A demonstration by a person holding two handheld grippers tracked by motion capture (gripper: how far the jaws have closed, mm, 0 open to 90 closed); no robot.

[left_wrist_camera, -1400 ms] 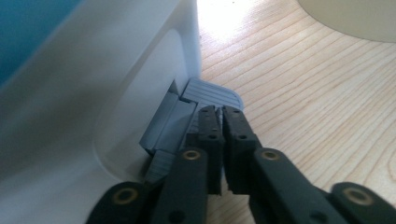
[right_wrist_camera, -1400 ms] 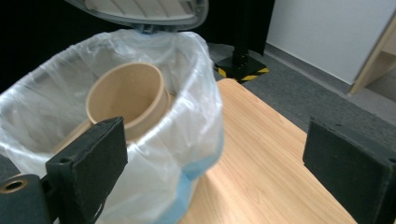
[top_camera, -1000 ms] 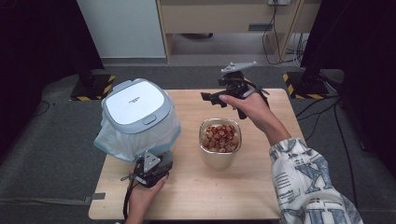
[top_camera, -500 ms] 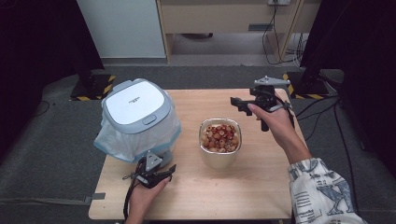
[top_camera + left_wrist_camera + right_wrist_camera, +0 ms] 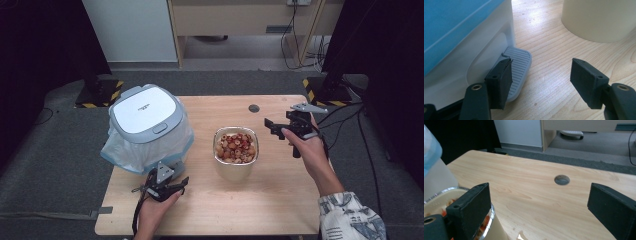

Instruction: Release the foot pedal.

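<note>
At the bin's (image 5: 148,129) base, the left gripper (image 5: 546,82) is spreading its jaws beside the grey pedal (image 5: 517,68), nothing between them, probably readying to press the lid open. Beside the bowl of scraps (image 5: 236,152) at mid-table, the right gripper (image 5: 276,128) is hovering with jaws wide and empty, likely positioning to grasp it

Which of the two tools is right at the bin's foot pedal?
The left tool, low by the bin: one open jaw sits by the grey pedal. The right tool is beside the bowl.

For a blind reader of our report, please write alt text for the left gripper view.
The left gripper is open, low over a wooden table; one pad rests at the grey ribbed foot pedal of a white pedal bin with a blue bag. A cream container stands beyond.
</note>
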